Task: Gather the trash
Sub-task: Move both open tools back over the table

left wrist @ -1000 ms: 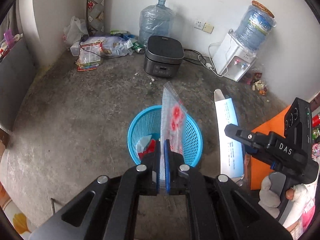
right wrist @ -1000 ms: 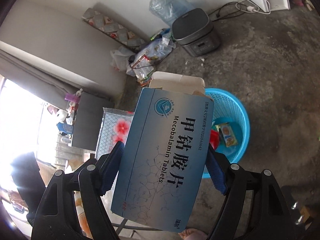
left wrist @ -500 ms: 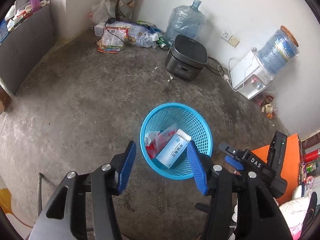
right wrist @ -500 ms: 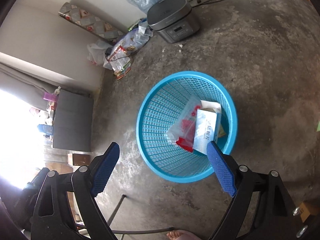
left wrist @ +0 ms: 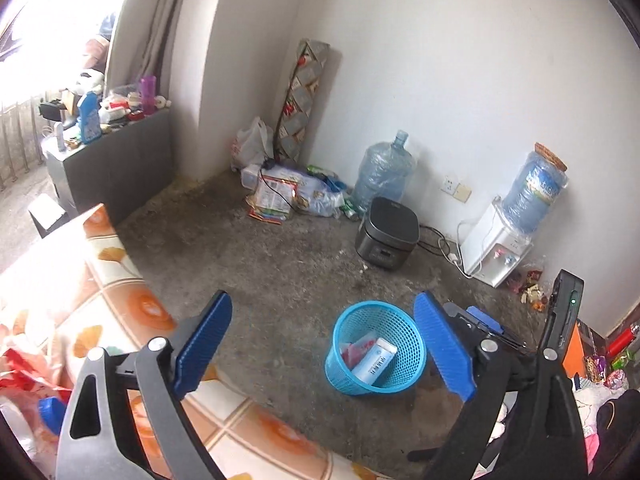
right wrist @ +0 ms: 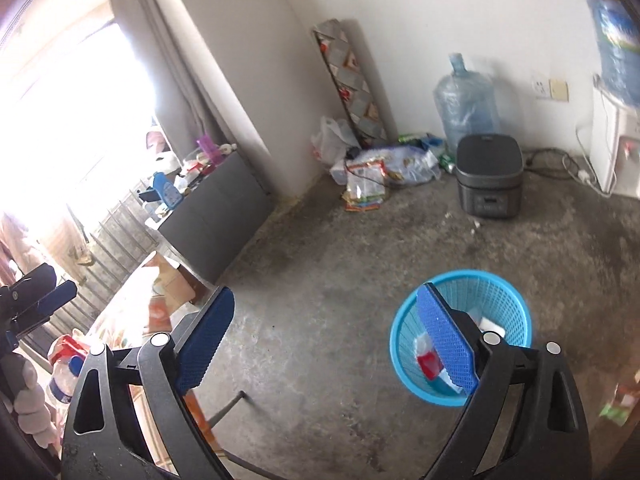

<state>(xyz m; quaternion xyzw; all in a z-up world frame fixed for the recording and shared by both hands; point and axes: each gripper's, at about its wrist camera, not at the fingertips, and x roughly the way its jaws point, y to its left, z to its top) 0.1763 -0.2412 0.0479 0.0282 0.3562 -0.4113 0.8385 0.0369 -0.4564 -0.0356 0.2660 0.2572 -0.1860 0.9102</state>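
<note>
A blue mesh waste basket (left wrist: 404, 382) stands on the concrete floor; it also shows in the right wrist view (right wrist: 514, 300). Inside lie a white-and-blue medicine box (left wrist: 376, 362) and a clear bag with red print (left wrist: 352, 354). My left gripper (left wrist: 322, 354) is open and empty, raised well above the floor, the basket between its blue pads. My right gripper (right wrist: 326, 342) is open and empty, its right pad (right wrist: 446, 338) overlapping the basket. The right gripper's body shows at the right of the left wrist view (left wrist: 484, 322).
A table with an orange flower-pattern cloth (left wrist: 120, 280) and red packaging (left wrist: 24, 376) is at lower left. A black rice cooker (left wrist: 386, 234), water jugs (left wrist: 382, 174), a white dispenser (left wrist: 496, 250) and a litter pile (left wrist: 280, 196) line the far wall. A grey cabinet (left wrist: 116, 160) stands left.
One second ago each gripper held trash over the basket, the left a clear bag, the right a medicine box. Both opened and dropped them in. Both have since lifted and pulled back.
</note>
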